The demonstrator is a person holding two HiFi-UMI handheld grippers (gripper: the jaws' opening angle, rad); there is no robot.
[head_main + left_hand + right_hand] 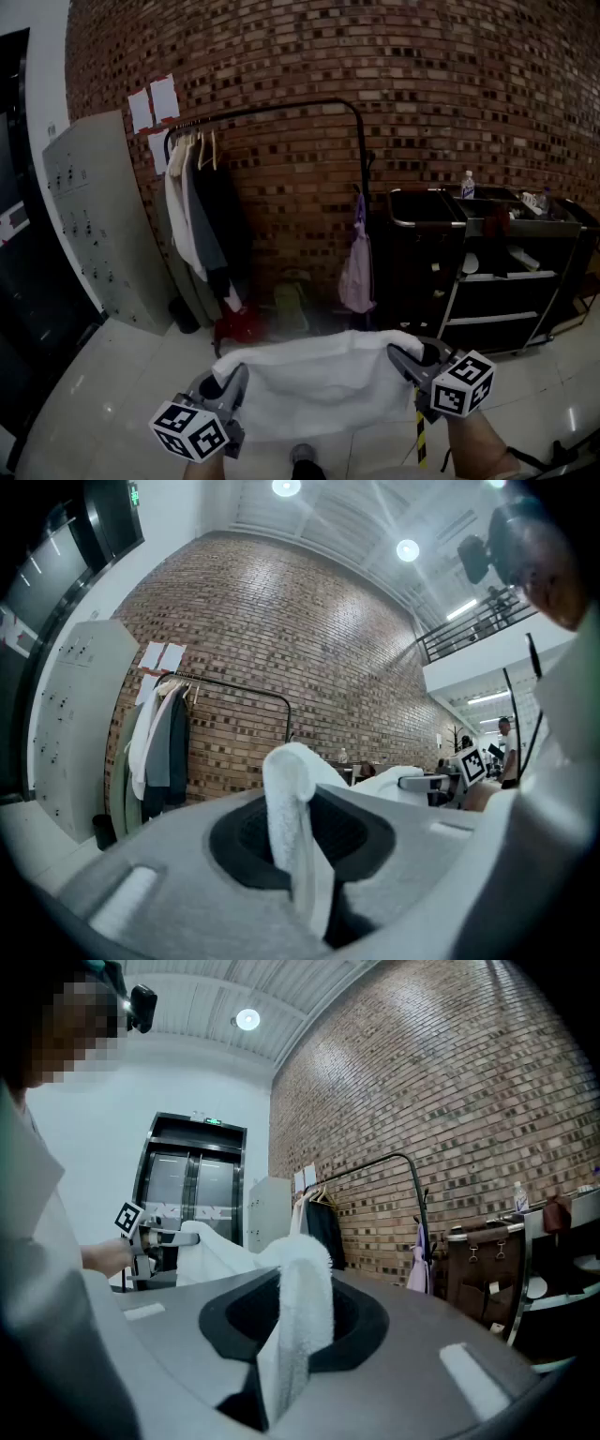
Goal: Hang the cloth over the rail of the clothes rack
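A white cloth is stretched between my two grippers, low in the head view. My left gripper is shut on the cloth's left corner, and a white fold stands pinched between its jaws. My right gripper is shut on the right corner, where another fold sticks up from the jaws. The black clothes rack stands against the brick wall beyond the cloth. Several garments hang at the left end of its rail, and the right half of the rail is bare.
A pink bag hangs at the rack's right post. Red and green items lie on the floor under the rack. A black service cart with a bottle on top stands to the right. A grey cabinet stands to the left.
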